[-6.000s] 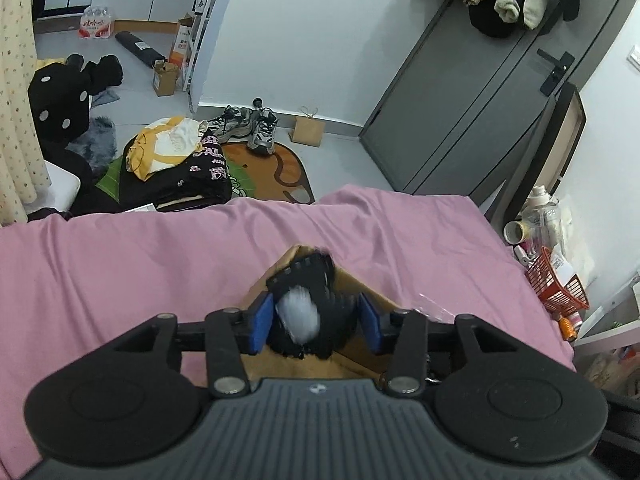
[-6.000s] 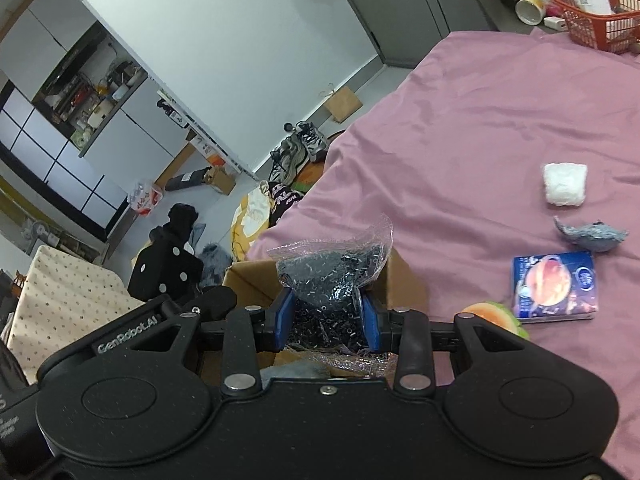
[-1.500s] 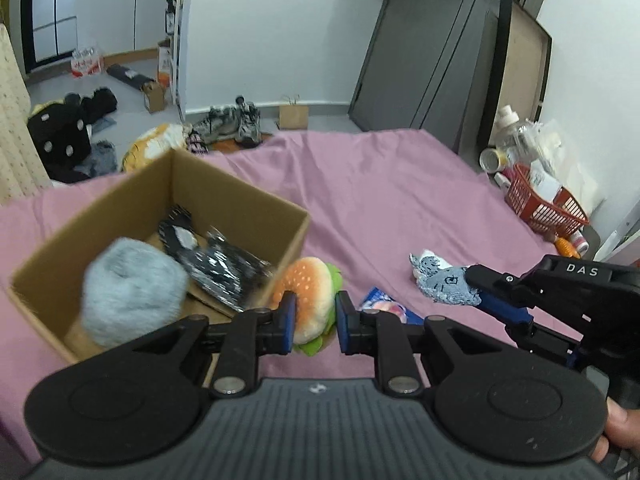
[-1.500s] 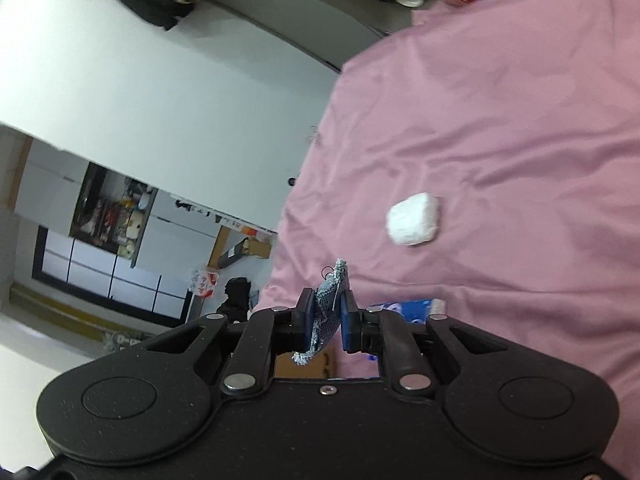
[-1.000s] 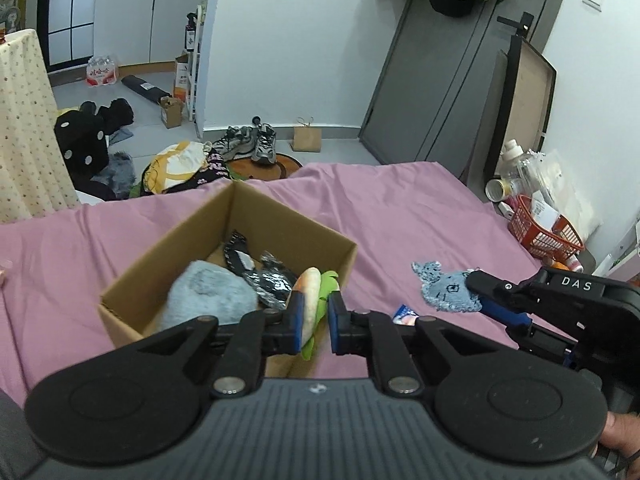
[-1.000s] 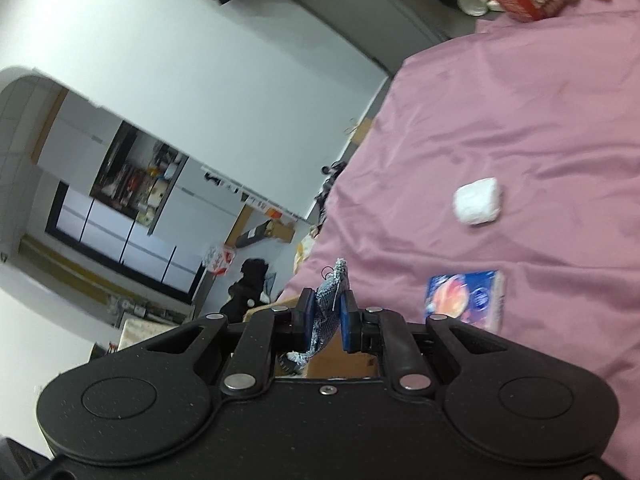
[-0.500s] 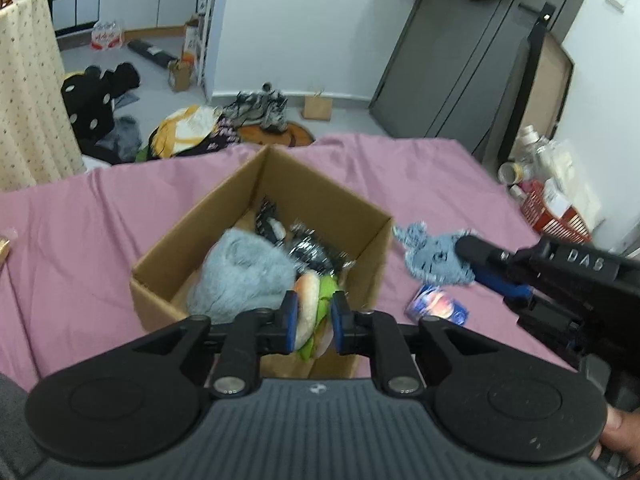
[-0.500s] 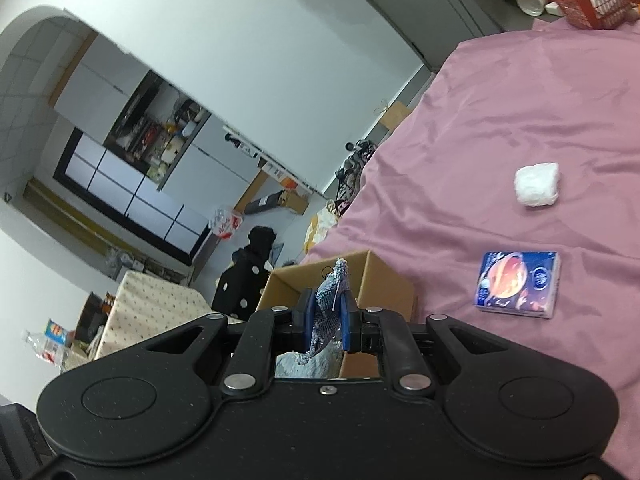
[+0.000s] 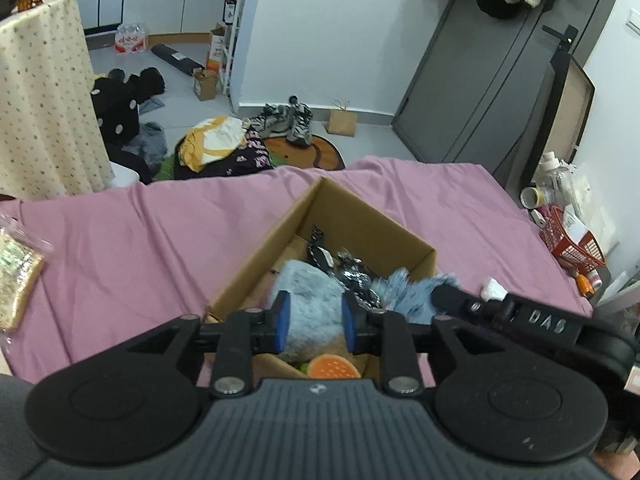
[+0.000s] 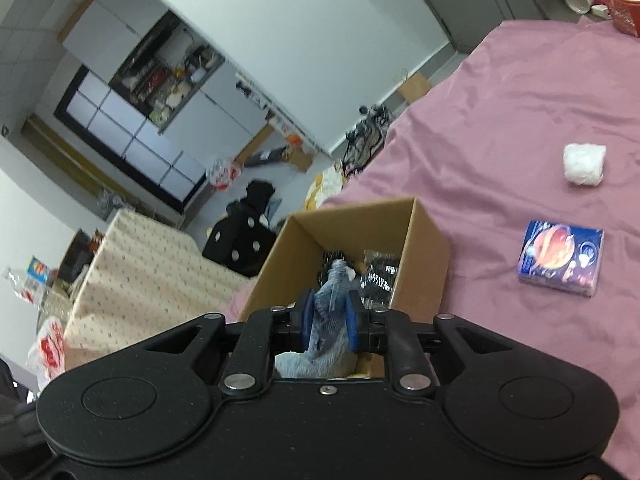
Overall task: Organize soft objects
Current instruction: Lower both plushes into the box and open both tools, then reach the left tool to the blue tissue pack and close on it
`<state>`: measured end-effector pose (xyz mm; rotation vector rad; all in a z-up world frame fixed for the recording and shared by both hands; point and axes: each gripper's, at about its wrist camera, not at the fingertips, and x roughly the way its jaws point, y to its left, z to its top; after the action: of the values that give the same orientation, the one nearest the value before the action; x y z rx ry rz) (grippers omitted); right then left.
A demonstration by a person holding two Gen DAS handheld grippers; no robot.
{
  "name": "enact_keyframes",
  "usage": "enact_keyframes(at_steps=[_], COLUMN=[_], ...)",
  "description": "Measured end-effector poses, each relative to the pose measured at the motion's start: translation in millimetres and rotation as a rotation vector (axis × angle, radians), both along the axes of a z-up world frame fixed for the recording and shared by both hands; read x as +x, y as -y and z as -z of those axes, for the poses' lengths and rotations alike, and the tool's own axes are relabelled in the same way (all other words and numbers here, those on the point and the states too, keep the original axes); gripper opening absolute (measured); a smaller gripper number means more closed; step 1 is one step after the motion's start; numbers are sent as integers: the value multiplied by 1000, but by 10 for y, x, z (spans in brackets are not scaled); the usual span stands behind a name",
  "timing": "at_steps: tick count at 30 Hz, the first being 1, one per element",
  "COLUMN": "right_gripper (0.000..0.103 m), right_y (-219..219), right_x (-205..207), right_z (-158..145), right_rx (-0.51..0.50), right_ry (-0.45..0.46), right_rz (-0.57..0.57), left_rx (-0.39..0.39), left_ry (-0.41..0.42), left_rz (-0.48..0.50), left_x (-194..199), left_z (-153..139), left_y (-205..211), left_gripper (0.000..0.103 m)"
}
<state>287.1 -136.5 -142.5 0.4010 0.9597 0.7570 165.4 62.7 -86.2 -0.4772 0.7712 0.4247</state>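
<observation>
the left hand-held gripper (image 9: 312, 322) hangs over the box (image 9: 362, 216) with its blue pads spread and nothing between them. below it in the box lie a burger toy (image 9: 334, 368), orange-topped with a green edge, a pale blue fluffy ball (image 9: 308, 292) and a crinkly black bag (image 9: 352, 276). the right hand-held gripper (image 10: 330, 320) is clenched on a grey-blue knitted plush (image 10: 330, 312), which sticks up between its pads and hangs limp over the box's open top. the box sits on a bed (image 10: 500, 120) with a pink sheet. on the sheet well right of the box lie a blue tissue pack (image 10: 560, 258) and a white wad (image 10: 583, 164).
</observation>
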Motion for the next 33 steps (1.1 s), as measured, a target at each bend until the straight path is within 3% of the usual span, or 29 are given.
enact_keyframes(at_steps=[2,4,14,33], right_gripper=[34,39,47,61], right_y=[-1,32,422,1361], right_x=[-25,-38,23,344], right_z=[-10,-38,-97,20], right_rx=[-19,-23,1,74], right_ry=[4,15,6,-56], right_rz=[3,15,103,280], left_rx=[12,25,76,94], left_ry=[0,-1,-10,-9], left_rz=[-5,-8,-18,88], left_x=[-21,-44,-89,309], left_z=[-26,-54,-129,-103], left_y=[-4,2,119,887], left_gripper=[37,43,61,63])
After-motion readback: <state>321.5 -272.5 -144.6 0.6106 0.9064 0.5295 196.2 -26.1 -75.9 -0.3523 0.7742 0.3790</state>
